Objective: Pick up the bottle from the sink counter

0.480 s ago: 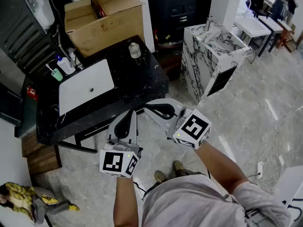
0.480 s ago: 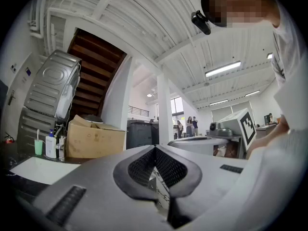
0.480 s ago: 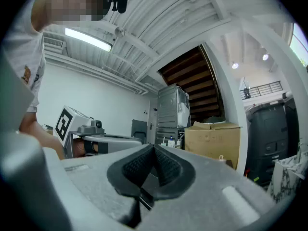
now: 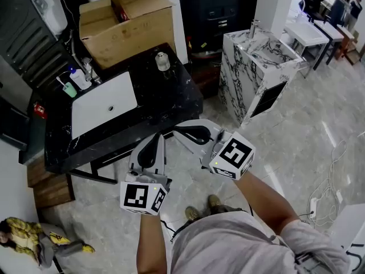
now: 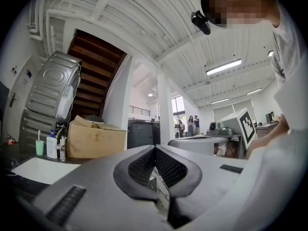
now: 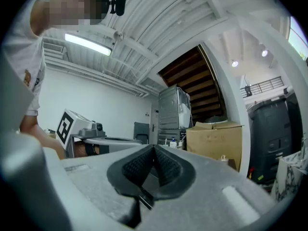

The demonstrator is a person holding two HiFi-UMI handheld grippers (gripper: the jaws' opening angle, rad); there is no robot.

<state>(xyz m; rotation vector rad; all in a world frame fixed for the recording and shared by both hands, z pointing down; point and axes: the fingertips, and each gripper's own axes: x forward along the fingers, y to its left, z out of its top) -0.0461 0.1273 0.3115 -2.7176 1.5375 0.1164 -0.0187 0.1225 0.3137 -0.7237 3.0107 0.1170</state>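
Black sink counter (image 4: pixel 171 99), seen from above, with a white basin (image 4: pixel 102 104) set in its left half. A cardboard box (image 4: pixel 125 24) stands against the counter's far edge. The left gripper (image 4: pixel 157 137) and right gripper (image 4: pixel 178 129) are held level side by side just off the counter's near edge, above the floor; each has its jaws pressed together with nothing between them. The pale bottle (image 4: pixel 163 60) stands upright on the counter's far right part, well apart from both grippers.
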